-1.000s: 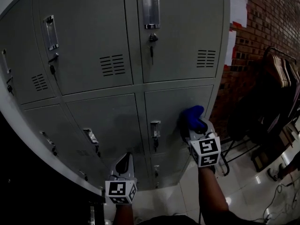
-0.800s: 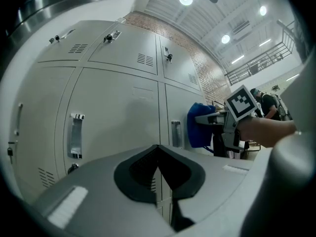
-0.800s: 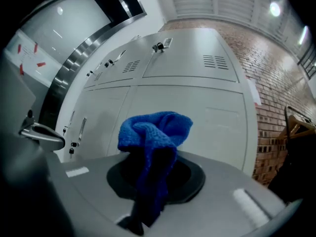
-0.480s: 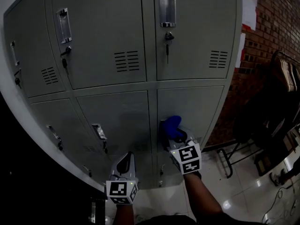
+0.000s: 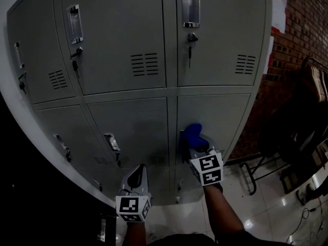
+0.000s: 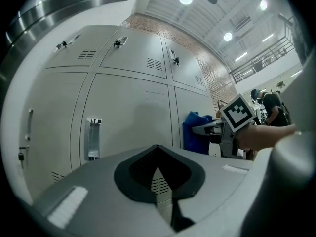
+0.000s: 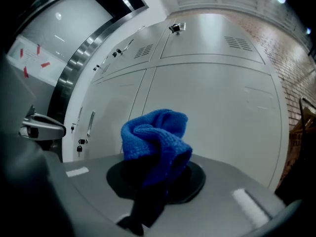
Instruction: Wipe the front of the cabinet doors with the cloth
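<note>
The grey metal cabinet has several locker doors; its lower right door is in front of my right hand. My right gripper is shut on a bunched blue cloth, which rests against that door near its left edge and handle. In the right gripper view the cloth bulges out from between the jaws of the right gripper, with the door behind it. My left gripper hangs shut and empty before the lower middle door. The left gripper view shows the cloth at the right.
A brick wall with white paper sheets stands right of the cabinet. A rack of hangers and a metal frame stand on the glossy floor. Keys hang in the upper door locks.
My right gripper has carried the cloth leftward across the lower right door, from its middle to its left edge. The left gripper has stayed where it was.
</note>
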`<action>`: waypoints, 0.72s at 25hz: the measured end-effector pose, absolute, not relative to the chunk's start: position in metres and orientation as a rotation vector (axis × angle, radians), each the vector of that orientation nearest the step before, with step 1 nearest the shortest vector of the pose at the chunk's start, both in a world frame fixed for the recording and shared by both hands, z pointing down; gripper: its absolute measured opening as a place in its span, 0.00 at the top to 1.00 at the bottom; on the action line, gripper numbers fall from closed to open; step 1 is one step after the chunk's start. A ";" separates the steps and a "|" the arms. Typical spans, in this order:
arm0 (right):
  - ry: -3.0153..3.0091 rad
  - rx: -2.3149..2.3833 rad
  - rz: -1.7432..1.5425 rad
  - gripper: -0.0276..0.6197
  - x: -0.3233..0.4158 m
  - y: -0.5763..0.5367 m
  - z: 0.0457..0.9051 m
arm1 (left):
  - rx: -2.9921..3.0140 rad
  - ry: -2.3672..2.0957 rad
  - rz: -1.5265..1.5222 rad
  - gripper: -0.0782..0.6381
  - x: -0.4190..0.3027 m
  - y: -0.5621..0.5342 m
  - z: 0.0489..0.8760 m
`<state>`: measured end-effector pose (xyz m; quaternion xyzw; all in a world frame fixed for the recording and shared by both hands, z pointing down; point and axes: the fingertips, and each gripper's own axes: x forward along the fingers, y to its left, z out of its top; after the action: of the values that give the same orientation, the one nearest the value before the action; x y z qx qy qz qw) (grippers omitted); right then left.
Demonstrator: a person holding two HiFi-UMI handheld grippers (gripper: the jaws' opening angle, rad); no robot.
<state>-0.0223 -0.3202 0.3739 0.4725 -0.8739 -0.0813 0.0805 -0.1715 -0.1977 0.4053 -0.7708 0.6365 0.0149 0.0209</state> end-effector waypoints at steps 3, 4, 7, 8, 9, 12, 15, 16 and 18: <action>-2.612 1.410 -0.248 0.87 -0.021 -0.320 0.375 | -2.399 1.966 0.046 0.87 -0.168 -0.200 0.406; -2.610 1.409 -0.251 0.87 -0.021 -0.320 0.375 | -2.400 1.966 0.047 0.87 -0.168 -0.202 0.406; -2.600 1.407 -0.263 0.87 -0.020 -0.319 0.375 | -2.408 1.961 0.049 0.87 -0.165 -0.205 0.407; -2.597 1.411 -0.263 0.87 -0.017 -0.319 0.375 | -2.413 1.956 0.049 0.87 -0.163 -0.206 0.408; -2.592 1.420 -0.262 0.87 -0.014 -0.320 0.375 | -2.418 1.951 0.049 0.87 -0.161 -0.207 0.408; -2.564 1.463 -0.252 0.87 0.002 -0.323 0.377 | -2.430 1.946 0.049 0.87 -0.157 -0.210 0.410; -2.537 1.505 -0.242 0.87 0.021 -0.327 0.379 | -2.440 1.936 0.051 0.87 -0.153 -0.213 0.411; -2.531 1.517 -0.239 0.87 0.027 -0.328 0.379 | -2.444 1.932 0.051 0.87 -0.151 -0.214 0.411; -2.518 1.534 -0.235 0.87 0.037 -0.330 0.379 | -2.451 1.924 0.050 0.87 -0.148 -0.215 0.412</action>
<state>0.0370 -0.3302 0.3795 0.5165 -0.8477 -0.0790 0.0916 -0.1475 -0.2152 0.4117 -0.7863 0.6175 0.0161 0.0125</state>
